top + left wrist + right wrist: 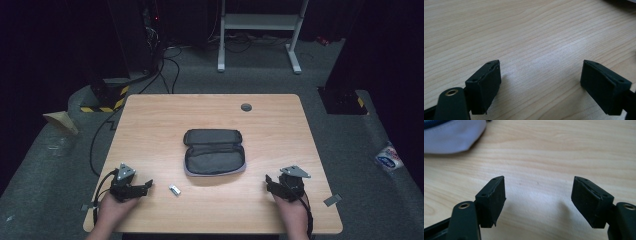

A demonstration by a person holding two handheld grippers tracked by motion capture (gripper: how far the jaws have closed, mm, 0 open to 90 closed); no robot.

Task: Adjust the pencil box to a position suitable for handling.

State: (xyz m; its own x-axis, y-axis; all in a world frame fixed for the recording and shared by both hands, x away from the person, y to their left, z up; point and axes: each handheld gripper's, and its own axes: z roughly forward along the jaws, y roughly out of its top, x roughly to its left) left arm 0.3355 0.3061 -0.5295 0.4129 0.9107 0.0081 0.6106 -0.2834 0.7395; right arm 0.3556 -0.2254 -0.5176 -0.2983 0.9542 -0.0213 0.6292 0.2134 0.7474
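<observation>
Wooden table, person seated at the near edge, one gripper in each hand. Left gripper rests low on the near left part of the tabletop; its own view shows the left gripper with jaws spread wide, nothing but bare wood grain between them. Right gripper sits at the near right, likewise down on the table; seen close, the right gripper has its jaws parted wide and empty as well.

Grey zip pouch lies at the middle of the table, unzipped, lid folded back toward the far side, interior facing up. It lies between the two grippers and farther from the person, well apart from both. A pale corner of the pouch appears at the upper left of the right gripper view.

Small silver object, possibly a USB stick, lies flat on the wood just right of the left gripper, near but not touching, and near the pouch's front left corner. Nothing stands between it and the left jaws.

Round grey grommet at the far edge. Off the table: white desk frame at the back, yellow-black striped base far left, cables on grey carpet.
</observation>
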